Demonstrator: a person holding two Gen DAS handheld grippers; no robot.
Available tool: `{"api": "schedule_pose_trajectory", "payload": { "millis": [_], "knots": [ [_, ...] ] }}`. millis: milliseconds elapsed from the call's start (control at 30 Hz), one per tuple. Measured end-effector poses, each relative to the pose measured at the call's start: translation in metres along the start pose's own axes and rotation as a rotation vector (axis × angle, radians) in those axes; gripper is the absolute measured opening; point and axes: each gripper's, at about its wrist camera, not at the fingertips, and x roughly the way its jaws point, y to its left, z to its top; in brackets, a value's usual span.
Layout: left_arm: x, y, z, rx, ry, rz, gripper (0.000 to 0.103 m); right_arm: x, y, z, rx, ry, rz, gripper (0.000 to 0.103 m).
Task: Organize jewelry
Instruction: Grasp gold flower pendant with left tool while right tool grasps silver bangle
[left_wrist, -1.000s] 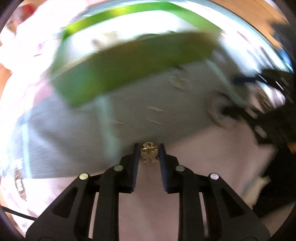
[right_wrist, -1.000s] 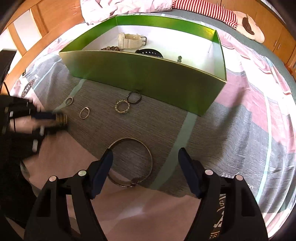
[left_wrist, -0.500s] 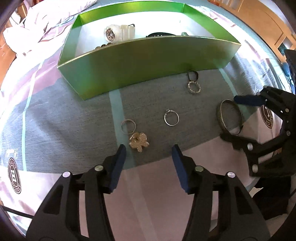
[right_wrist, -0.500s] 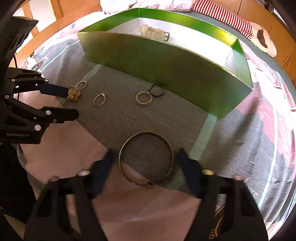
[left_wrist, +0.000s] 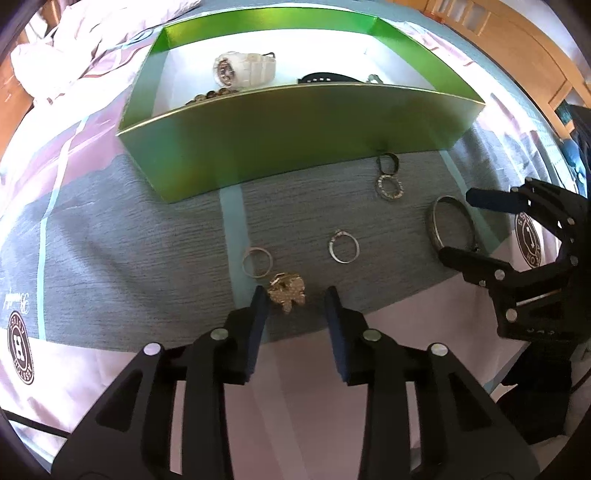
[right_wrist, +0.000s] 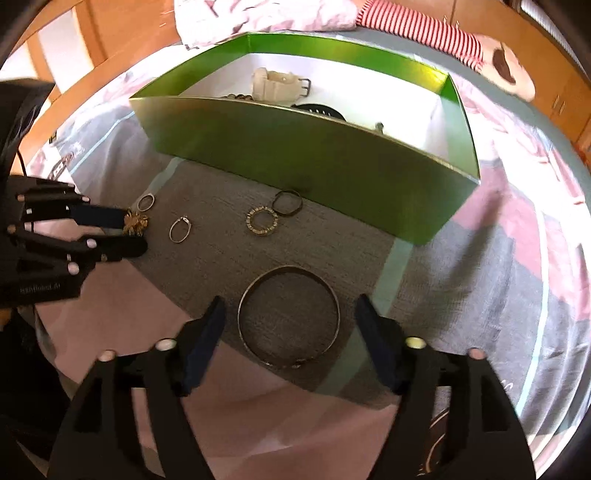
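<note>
Your left gripper (left_wrist: 295, 299) has its jaws half open around the knobbly gold brooch (left_wrist: 287, 290), your right gripper (right_wrist: 288, 314) gaping wide around the thin metal bangle (right_wrist: 289, 317) on the ribbed grey bedspread (left_wrist: 147, 236).

place: home bedroom | shown by: bed (right_wrist: 498, 258) (patterned cover), rumpled quilt (left_wrist: 74, 40), wooden cupboards (right_wrist: 561, 92)

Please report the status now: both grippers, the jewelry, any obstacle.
Left gripper open around gold brooch. Right gripper open around bangle. Green box ahead, nothing blocking.
</note>
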Motion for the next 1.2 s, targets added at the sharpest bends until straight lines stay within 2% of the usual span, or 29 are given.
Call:
{"api": "schedule_pose_trajectory", "payload": {
  "millis": [667,733,767,800,1000,1200],
  "knots": [
    [0.009,-0.013,0.013,0.012,-0.009,0.021,0.039,0.012,0.003,-0.006,-0.016,0.027,-0.031,0.076],
    [0.006,-0.014,0.010,0.006,-0.017,0.030,0.029,0.012,0.003,-0.006,-0.018,0.027,-0.030,0.075],
    [0.004,-0.013,0.008,0.000,-0.020,0.028,0.026,0.012,0.003,-0.006,-0.018,0.023,-0.028,0.072],
    [0.003,-0.009,0.009,-0.005,-0.023,0.025,0.022,0.011,0.003,-0.005,-0.021,0.017,-0.016,0.059],
    [-0.003,-0.011,0.010,-0.003,-0.045,0.042,0.022,0.000,0.002,-0.003,-0.012,-0.033,-0.006,0.059],
    [-0.028,-0.011,0.014,-0.004,-0.144,0.027,0.022,-0.018,-0.006,0.002,0.033,-0.101,0.024,0.059]
  ]
}}
